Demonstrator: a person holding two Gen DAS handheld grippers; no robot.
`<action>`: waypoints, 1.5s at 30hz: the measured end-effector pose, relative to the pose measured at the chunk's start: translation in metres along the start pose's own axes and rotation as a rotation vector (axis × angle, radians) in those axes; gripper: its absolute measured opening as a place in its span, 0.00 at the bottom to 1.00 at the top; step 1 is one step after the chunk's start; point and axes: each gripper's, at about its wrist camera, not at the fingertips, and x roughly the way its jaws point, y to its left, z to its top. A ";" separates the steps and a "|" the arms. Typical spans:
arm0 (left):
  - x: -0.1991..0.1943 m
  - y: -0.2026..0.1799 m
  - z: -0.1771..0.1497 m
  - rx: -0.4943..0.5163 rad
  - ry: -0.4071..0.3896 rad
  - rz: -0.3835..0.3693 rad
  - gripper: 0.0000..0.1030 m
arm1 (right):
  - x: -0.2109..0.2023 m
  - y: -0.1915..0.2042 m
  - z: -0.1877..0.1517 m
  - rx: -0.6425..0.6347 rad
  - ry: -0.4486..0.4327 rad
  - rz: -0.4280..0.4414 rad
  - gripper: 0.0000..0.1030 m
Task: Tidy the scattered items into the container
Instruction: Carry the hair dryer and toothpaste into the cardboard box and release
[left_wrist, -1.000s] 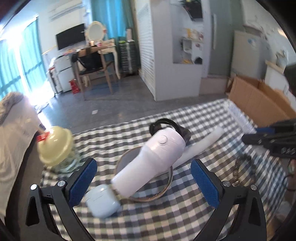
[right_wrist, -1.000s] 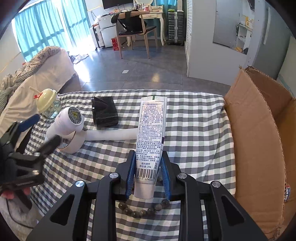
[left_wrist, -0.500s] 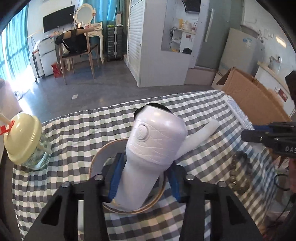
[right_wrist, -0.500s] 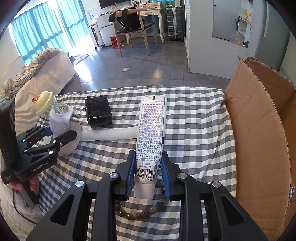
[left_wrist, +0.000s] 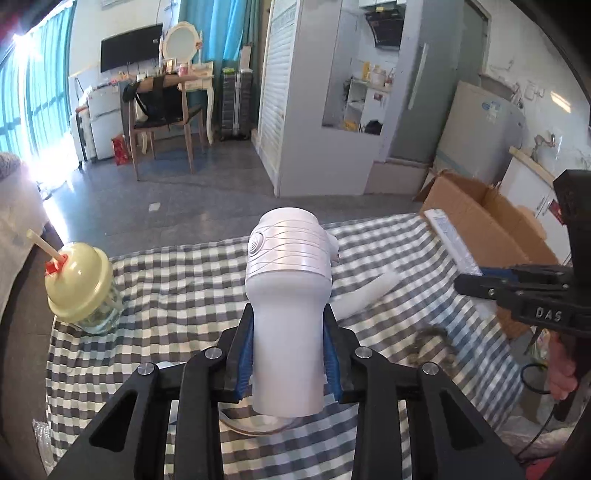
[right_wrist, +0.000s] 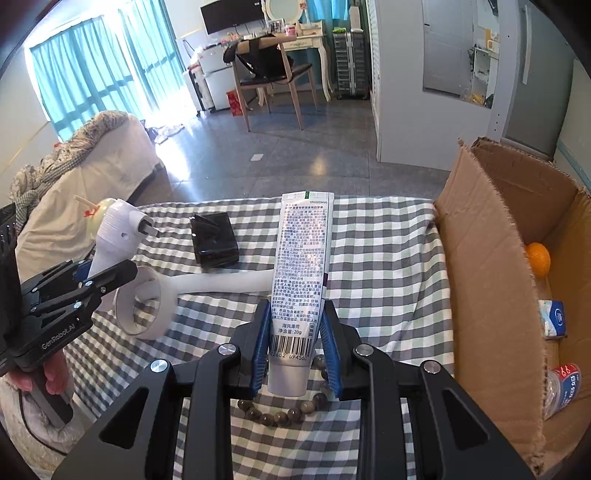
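Observation:
My left gripper (left_wrist: 288, 354) is shut on a white bottle-shaped device (left_wrist: 286, 302) and holds it above the checkered cloth; it also shows in the right wrist view (right_wrist: 114, 236). My right gripper (right_wrist: 295, 347) is shut on a silver toothpaste tube (right_wrist: 301, 273), held above the cloth near the open cardboard box (right_wrist: 491, 280) on the right. A bead bracelet (right_wrist: 284, 413) lies under the right gripper. A black pouch (right_wrist: 214, 240), a white tube (right_wrist: 221, 282) and a tape ring (right_wrist: 142, 308) lie on the cloth.
A glass jar with a yellow lid and straw (left_wrist: 83, 291) stands at the cloth's left edge. The box holds an orange (right_wrist: 537, 258), a small carton (right_wrist: 552, 319) and a bottle (right_wrist: 563, 387). A bed (right_wrist: 85, 162) stands at the left.
My left gripper closed on the white device and lifted it off the tape ring. My right gripper rose slightly with the toothpaste tube and moved towards the box.

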 end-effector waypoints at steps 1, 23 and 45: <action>-0.005 -0.004 0.001 0.008 -0.005 -0.001 0.31 | -0.003 0.000 -0.001 -0.001 -0.005 0.002 0.25; -0.014 -0.237 0.105 0.210 -0.094 -0.236 0.31 | -0.159 -0.125 -0.015 0.142 -0.241 -0.204 0.25; 0.082 -0.308 0.088 0.156 0.057 -0.111 0.94 | -0.106 -0.248 -0.047 0.314 -0.069 -0.339 0.69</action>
